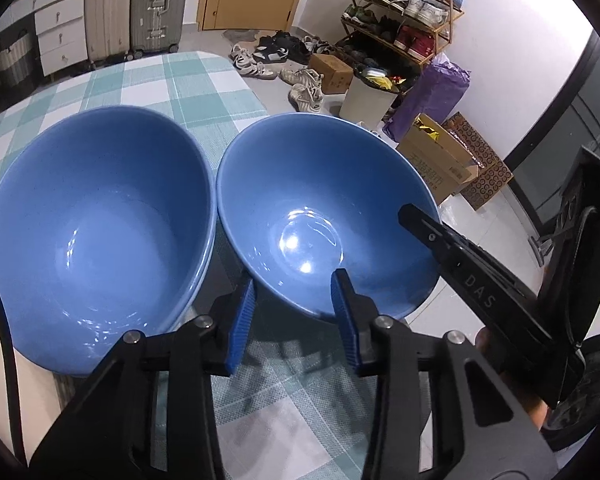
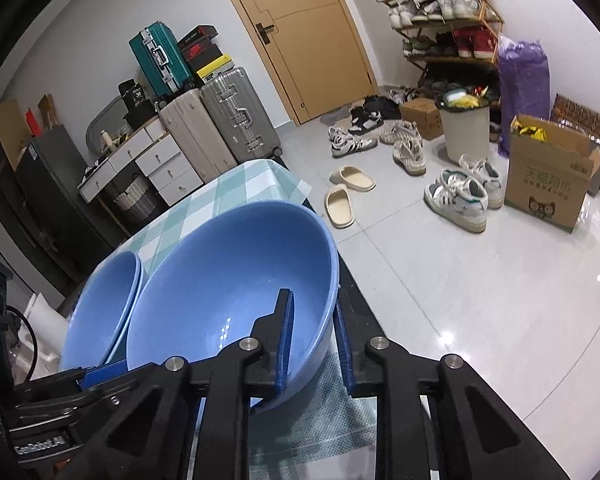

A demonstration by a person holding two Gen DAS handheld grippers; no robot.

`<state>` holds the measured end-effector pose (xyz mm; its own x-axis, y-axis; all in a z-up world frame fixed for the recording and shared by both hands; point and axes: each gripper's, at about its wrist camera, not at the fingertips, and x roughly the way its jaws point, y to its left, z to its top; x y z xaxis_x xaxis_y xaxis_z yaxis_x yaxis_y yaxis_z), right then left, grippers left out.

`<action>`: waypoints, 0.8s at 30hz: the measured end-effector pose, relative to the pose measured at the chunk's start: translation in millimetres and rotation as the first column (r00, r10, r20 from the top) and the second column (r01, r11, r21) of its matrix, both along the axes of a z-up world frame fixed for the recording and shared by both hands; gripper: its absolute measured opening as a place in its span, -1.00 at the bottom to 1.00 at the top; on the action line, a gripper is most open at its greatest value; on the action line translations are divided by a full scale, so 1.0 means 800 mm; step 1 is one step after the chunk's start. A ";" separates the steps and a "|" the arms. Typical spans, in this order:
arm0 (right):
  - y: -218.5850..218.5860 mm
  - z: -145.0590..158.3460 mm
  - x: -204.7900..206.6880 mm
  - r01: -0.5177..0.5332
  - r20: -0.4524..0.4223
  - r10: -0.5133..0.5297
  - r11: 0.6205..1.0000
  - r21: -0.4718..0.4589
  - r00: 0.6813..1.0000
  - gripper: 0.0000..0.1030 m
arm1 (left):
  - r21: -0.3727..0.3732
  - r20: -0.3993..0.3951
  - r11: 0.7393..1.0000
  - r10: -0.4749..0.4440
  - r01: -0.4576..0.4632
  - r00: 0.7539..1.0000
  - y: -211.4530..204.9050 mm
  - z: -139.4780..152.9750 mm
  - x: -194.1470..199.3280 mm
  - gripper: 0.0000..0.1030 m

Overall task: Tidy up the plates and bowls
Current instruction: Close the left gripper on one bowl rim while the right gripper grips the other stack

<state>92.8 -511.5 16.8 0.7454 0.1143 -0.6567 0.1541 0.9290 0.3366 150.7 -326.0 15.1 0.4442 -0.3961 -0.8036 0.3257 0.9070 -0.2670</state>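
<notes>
Left wrist view, bowls: two glazed blue bowls sit side by side on the checked worktop [image 1: 148, 80]. The left bowl [image 1: 96, 232] appears to be a nested stack, a second rim showing below its edge. The right bowl [image 1: 324, 216] stands close beside it, near the worktop edge, seemingly tilted.
Left wrist view, left gripper [image 1: 296, 316]: fingers spread, one either side of the right bowl's near rim; contact cannot be confirmed.
Left wrist view, right gripper [image 1: 420, 220]: its dark finger reaches over the right bowl's far-right rim.
Right wrist view, right gripper [image 2: 314, 340]: blue pads straddle the wall of the nearer bowl [image 2: 236, 292], one inside, one outside, pinching the rim as far as can be judged. The stacked bowl [image 2: 100, 308] lies behind, to the left.
Handling, judged: rigid, likely ceramic, moderately heavy, breakable. Gloss suggests a slippery surface.
Hold point, judged: across the rim wall, pads seated deep; keep level, lower gently into the stack.
Risk, judged: rim slip or chipping on contact.
</notes>
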 end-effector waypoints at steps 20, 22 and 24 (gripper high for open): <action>-0.004 0.011 -0.010 -0.003 0.021 0.003 1.000 -0.002 1.000 -0.60 | 0.042 0.072 0.999 -0.030 0.027 0.997 -0.001 0.018 -0.007 -0.35; -0.005 0.013 -0.013 -0.002 0.025 0.002 1.000 0.000 1.000 -0.60 | 0.040 0.080 0.999 -0.033 0.029 0.996 0.000 0.023 -0.008 -0.35; -0.005 0.017 -0.016 -0.002 0.031 0.002 1.000 -0.001 1.000 -0.60 | 0.038 0.086 0.999 -0.036 0.033 0.996 0.002 0.027 -0.010 -0.35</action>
<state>79.8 -515.4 30.6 0.7651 0.1157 -0.6334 0.1414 0.9295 0.3406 142.4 -324.5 36.7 0.4993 -0.3832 -0.7771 0.3772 0.9036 -0.2032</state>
